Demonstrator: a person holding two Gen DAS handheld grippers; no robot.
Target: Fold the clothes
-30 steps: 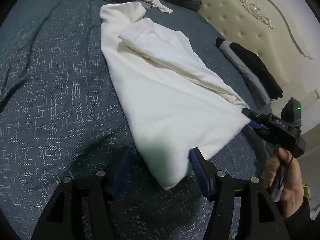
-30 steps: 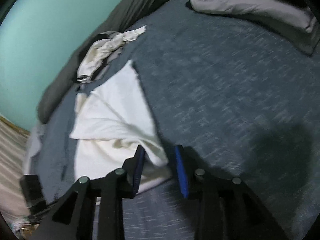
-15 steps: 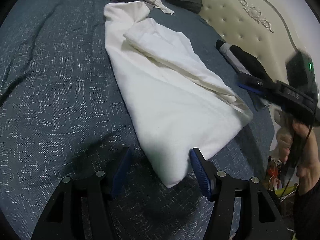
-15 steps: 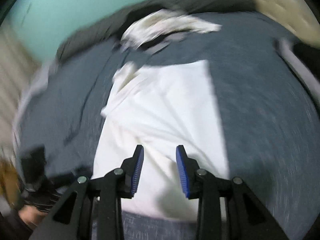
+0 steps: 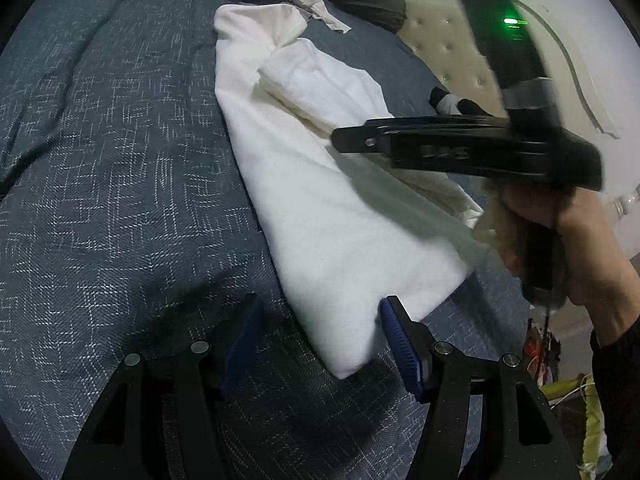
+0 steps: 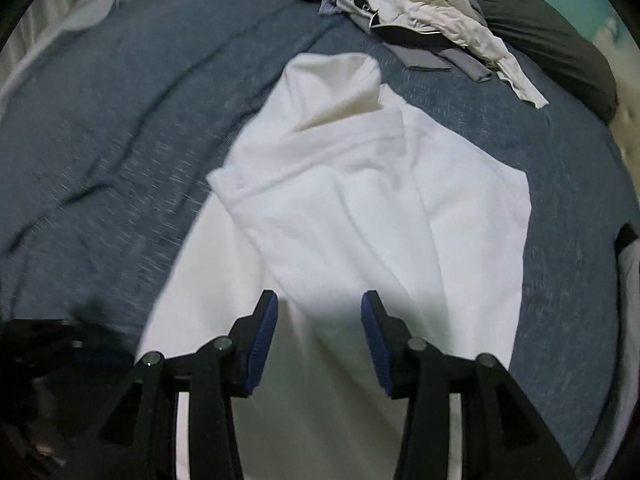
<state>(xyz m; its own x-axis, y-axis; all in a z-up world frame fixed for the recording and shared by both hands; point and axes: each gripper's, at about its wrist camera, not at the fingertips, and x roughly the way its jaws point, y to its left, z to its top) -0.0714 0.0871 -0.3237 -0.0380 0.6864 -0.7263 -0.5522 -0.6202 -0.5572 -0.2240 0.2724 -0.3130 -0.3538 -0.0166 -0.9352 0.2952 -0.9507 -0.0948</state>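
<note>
Garment (image 5: 328, 208) corner under blurred right gripper (image 5: 348, 140), fingers spread

A bed (image 5: 100, 160) with a blue-grey cover carries everything. A folded white garment (image 5: 320, 208) lies mid-bed. Crumpled clothes (image 6: 432, 12) sit near its far edge.

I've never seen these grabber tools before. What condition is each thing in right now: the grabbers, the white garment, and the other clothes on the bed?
left gripper: open, straddling the white garment's near corner.
right gripper: open, above the garment, holding nothing.
white garment: partly folded, lying on the bed.
clothes pile: crumpled, unfolded.
dark clothes: mostly hidden by the right gripper; cannot tell.
</note>
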